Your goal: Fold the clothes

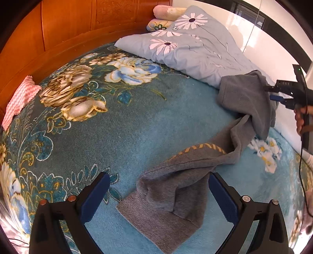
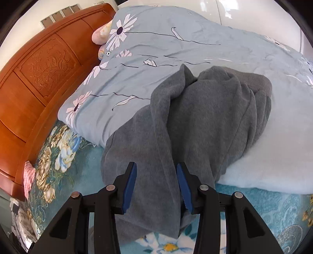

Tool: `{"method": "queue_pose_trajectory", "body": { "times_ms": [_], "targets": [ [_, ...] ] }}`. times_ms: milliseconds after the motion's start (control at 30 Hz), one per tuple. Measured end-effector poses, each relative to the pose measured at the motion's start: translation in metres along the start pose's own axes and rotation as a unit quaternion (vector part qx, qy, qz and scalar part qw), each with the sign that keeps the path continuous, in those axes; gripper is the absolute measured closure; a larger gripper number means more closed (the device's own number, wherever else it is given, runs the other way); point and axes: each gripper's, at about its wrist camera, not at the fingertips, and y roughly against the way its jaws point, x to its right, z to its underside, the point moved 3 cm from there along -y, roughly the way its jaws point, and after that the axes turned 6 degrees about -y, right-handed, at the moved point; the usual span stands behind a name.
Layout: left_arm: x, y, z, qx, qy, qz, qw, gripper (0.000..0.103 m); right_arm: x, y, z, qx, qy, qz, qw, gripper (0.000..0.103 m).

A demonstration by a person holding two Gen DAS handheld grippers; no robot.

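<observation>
Grey sweater [image 1: 176, 187] sprawled across the bed [image 1: 117, 127]

My left tool [image 1: 156, 197] hangs released; my right tool [image 2: 156, 187], at 3 o'clock, straddles sweater fabric, unclenched.

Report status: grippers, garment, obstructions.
Left hand-held gripper open above ribbed hem. Right hand-held gripper open, straddling grey sweater. Sweater crumpled, upper part draped onto floral quilt.

Home bedroom: carved wooden headboard [image 2: 39, 78] standing at left, daisy-print quilt [image 2: 176, 48] lying upper centre, pillows [image 1: 166, 11] sitting at top, floral blanket [image 1: 117, 127] covering the bed.
</observation>
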Motion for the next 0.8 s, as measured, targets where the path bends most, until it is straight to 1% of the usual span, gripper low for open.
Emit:
{"method": "queue_pose_trajectory", "body": {
  "times_ms": [67,133,167,200,233,267,300,333,367,400,467,533,633,700,800],
  "targets": [
    [0.000,-0.006,0.000,-0.002,-0.001,0.004,1.0000,0.002,-0.003,-0.006,-0.004,-0.005,-0.005,0.000,1.000,0.059],
    [0.002,-0.011,0.002,-0.006,-0.005,0.006,1.0000,0.005,-0.006,-0.010,-0.006,-0.010,-0.010,-0.001,1.000,0.061],
    [0.003,-0.013,0.002,-0.008,-0.007,0.006,0.9999,0.013,-0.007,-0.013,-0.007,-0.013,-0.013,-0.002,1.000,0.071],
    [0.005,-0.015,0.003,-0.014,-0.010,0.006,0.9998,0.023,-0.009,-0.015,-0.009,-0.015,-0.016,-0.002,1.000,0.083],
    [0.006,-0.018,0.004,-0.020,-0.014,0.006,0.9997,0.029,-0.011,-0.017,-0.010,-0.018,-0.018,-0.003,1.000,0.089],
    [0.008,-0.021,0.006,-0.027,-0.018,0.003,0.9995,0.047,-0.012,-0.020,-0.011,-0.021,-0.021,-0.004,1.000,0.098],
    [0.010,-0.024,0.007,-0.034,-0.022,0.000,0.9992,0.066,-0.014,-0.022,-0.013,-0.023,-0.023,-0.004,0.999,0.099],
    [0.011,-0.026,0.009,-0.039,-0.027,-0.003,0.9989,0.075,-0.015,-0.022,-0.013,-0.026,-0.025,-0.011,0.999,0.101],
    [0.013,-0.028,0.010,-0.043,-0.032,-0.006,0.9985,0.091,-0.016,-0.019,-0.012,-0.027,-0.028,-0.022,0.999,0.101],
    [0.014,-0.027,0.008,-0.040,-0.040,-0.013,0.9983,0.097,-0.014,-0.011,-0.014,-0.022,-0.037,-0.036,0.998,0.101],
    [0.015,-0.025,0.002,-0.031,-0.058,-0.030,0.9974,0.098,-0.009,0.007,-0.018,-0.005,-0.060,-0.067,0.996,0.102],
    [0.013,-0.018,-0.015,-0.011,-0.085,-0.069,0.9940,0.099,-0.002,0.033,-0.027,0.018,-0.075,-0.097,0.992,0.102],
    [0.002,0.006,-0.065,0.039,-0.097,-0.114,0.9880,0.099,0.013,0.090,-0.042,0.070,-0.091,-0.141,0.983,0.102],
    [-0.005,0.030,-0.106,0.084,-0.094,-0.137,0.9826,0.099,0.026,0.138,-0.048,0.109,-0.095,-0.168,0.975,0.102],
    [-0.008,0.069,-0.162,0.152,-0.100,-0.154,0.9711,0.099,0.046,0.217,-0.042,0.167,-0.093,-0.207,0.959,0.102]
  ]
}}
